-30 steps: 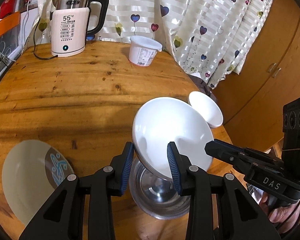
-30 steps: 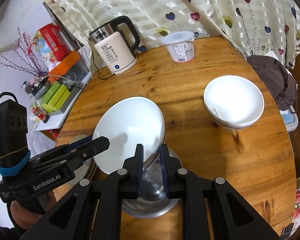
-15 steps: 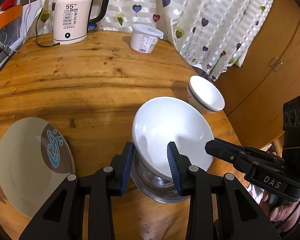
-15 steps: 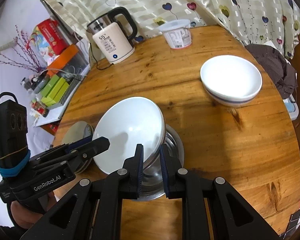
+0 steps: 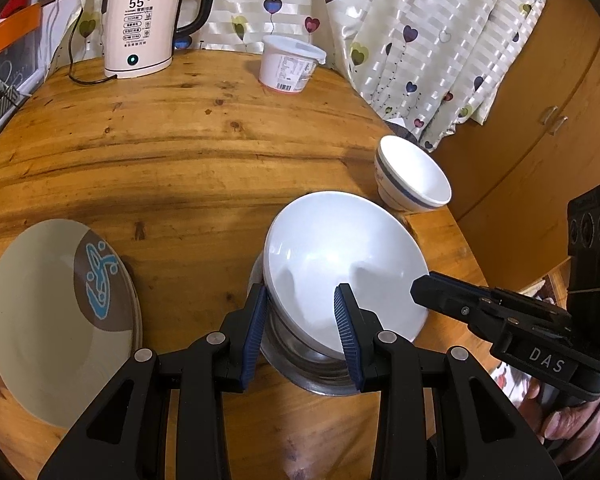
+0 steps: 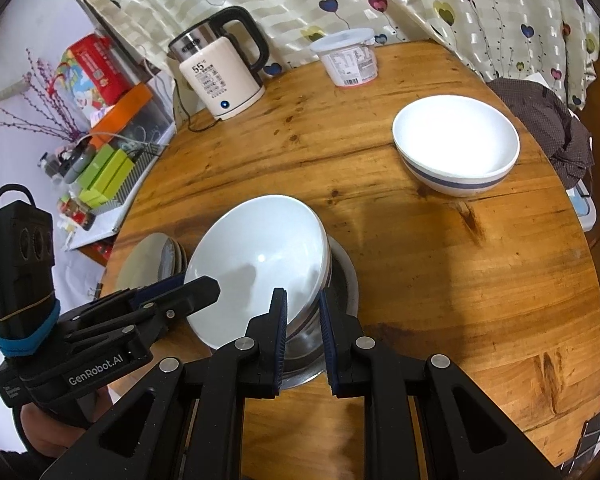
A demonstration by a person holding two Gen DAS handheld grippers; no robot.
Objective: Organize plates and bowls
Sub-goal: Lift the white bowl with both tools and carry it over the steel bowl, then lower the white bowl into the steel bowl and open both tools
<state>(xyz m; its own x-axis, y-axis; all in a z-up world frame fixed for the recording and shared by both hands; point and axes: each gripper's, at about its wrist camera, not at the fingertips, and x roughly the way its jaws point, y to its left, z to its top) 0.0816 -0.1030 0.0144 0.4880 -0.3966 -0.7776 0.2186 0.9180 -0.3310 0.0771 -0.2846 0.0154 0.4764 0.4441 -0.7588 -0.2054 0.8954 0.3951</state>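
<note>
A plain white bowl (image 5: 340,256) (image 6: 256,256) hangs tilted inside a steel bowl (image 5: 312,368) (image 6: 342,280) near the front of the round wooden table (image 5: 180,140). My left gripper (image 5: 300,328) straddles the near rim, one pad inside the white bowl and one outside, gripping it. From the other side my right gripper (image 6: 304,320) is shut on the white bowl's rim. Whether the steel bowl rests on the table or hangs just above it, I cannot tell. Each gripper shows in the other's view: right gripper (image 5: 420,286), left gripper (image 6: 198,286).
A second white bowl with a blue band (image 5: 412,176) (image 6: 456,144) stands near the right edge. A stack of beige plates (image 5: 56,308) (image 6: 152,260) lies at the left. A kettle (image 5: 140,20) and a lidded plastic tub (image 5: 290,64) stand at the back by the curtain.
Both grippers have sunk toward the table with the white bowl and steel bowl between them. The plates and the banded bowl now show more fully. Both grips are unchanged.
</note>
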